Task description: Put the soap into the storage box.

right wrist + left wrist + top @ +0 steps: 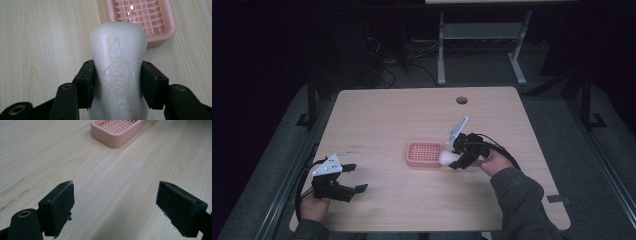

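My right claw [117,82] grips a white bar of soap [118,67] by its two long sides, both jaws pressed flat against it. The raised lettering on the bar looks like "Safeguard", though the lower part is blurred. The soap's far end hangs just beside the near edge of the pink soap dish [424,153], which sits on the wooden bench [412,115] with its slotted grid bare. My left claw [354,178] is over the bench's near left part, well apart from the dish, jaws spread wide with nothing between them.
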Tool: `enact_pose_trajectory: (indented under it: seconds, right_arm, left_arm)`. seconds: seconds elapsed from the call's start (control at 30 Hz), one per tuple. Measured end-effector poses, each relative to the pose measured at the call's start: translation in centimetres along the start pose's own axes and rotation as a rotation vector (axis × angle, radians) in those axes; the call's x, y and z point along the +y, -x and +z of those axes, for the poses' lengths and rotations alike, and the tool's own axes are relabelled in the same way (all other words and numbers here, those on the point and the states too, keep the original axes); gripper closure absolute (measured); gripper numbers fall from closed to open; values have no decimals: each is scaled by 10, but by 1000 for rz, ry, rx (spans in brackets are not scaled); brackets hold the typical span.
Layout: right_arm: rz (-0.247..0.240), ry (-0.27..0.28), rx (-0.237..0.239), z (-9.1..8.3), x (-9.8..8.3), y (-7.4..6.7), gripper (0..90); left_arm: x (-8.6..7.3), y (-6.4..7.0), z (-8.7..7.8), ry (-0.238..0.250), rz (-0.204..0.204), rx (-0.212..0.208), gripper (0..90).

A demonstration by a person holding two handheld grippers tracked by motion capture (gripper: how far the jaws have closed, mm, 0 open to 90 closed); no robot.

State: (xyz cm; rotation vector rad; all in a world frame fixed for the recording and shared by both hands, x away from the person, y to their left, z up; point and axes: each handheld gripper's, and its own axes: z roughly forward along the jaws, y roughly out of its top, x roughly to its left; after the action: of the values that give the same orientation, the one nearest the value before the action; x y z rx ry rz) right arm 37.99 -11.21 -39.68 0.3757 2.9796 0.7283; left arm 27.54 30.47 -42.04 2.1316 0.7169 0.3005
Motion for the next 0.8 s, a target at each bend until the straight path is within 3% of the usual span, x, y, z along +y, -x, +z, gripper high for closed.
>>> enact_pose_trajectory:
  seconds: [0.8]
  right_arm:
    - [-21, -3, 22, 1, 29, 7, 488]
  left_arm:
    - [0, 0, -1, 0, 5, 2, 148]
